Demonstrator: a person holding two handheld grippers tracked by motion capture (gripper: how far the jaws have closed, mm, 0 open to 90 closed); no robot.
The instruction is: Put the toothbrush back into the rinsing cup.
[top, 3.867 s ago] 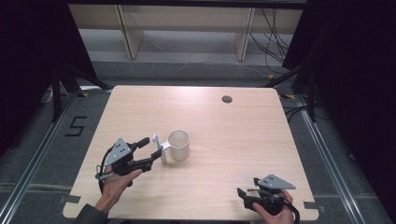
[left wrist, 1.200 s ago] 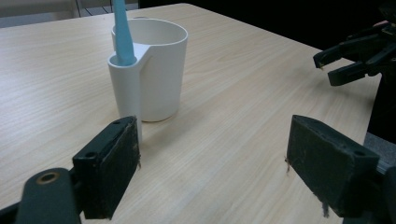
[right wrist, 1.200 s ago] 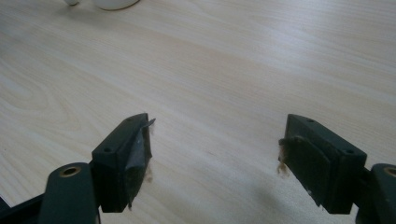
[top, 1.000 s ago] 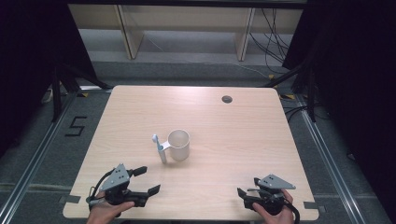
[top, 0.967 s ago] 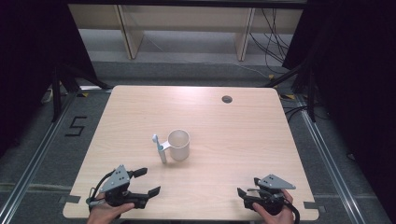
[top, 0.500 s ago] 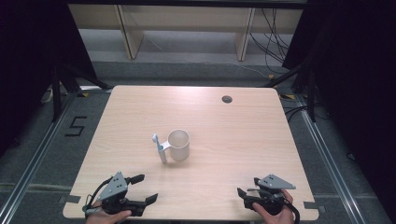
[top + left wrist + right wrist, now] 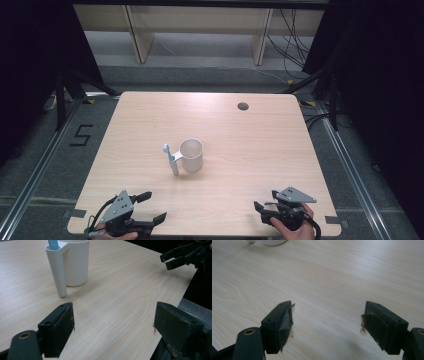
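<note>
A white cup (image 7: 191, 155) stands upright in the middle of the wooden table (image 7: 260, 150). A side tube on the cup holds a blue and white toothbrush (image 7: 169, 156). My left gripper (image 7: 154, 206) rests open near the table's front left edge, well short of the cup, with nothing between its jaws. In the left gripper view the cup (image 7: 75, 262) and the blue toothbrush handle (image 7: 53, 244) stand beyond my open left gripper (image 7: 115, 327). My right gripper (image 7: 260, 212) lies open at the front right. In the right gripper view my right gripper (image 7: 328, 322) holds nothing, and the cup's base (image 7: 272, 242) is far ahead.
A dark round hole (image 7: 243, 106) sits in the table near its far edge. Wooden shelving (image 7: 200, 30) and cables lie on the floor behind the table. A floor mark "5" (image 7: 81, 135) is to the left. In the left gripper view the right gripper (image 7: 185, 255) is at top right.
My left gripper has pulled back from beside the cup to the table's front left edge, empty. The cup, the toothbrush and the right gripper have stayed put.
</note>
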